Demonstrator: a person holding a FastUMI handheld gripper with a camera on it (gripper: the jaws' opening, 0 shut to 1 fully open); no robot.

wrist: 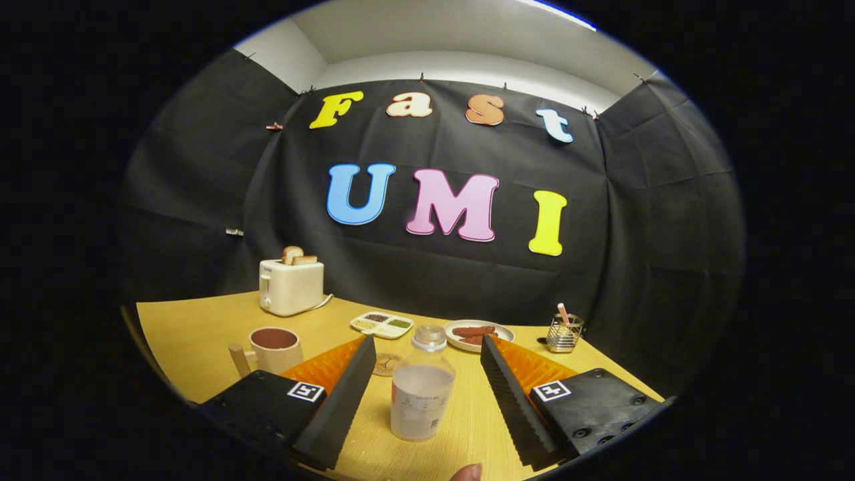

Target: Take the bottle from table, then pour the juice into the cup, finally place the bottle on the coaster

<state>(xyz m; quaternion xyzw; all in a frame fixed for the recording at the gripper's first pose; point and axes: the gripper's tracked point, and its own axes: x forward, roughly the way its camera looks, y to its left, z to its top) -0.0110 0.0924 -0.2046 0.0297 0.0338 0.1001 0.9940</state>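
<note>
Gripper view: tool (425,374) level over table (200,327), fingers apart around upright bottle (421,394).

The hand-held gripper (427,374) is hovering low and level, pointing forward, with its two fingers (347,394) spread wide apart and touching nothing. The fingers are angling outward from their tips toward the body, the left one running down and to the left, the right one (511,401) down and to the right, its ridged inner face showing. A fingertip of the person's hand (466,472) is peeking in just behind the gap between the fingers.
</note>
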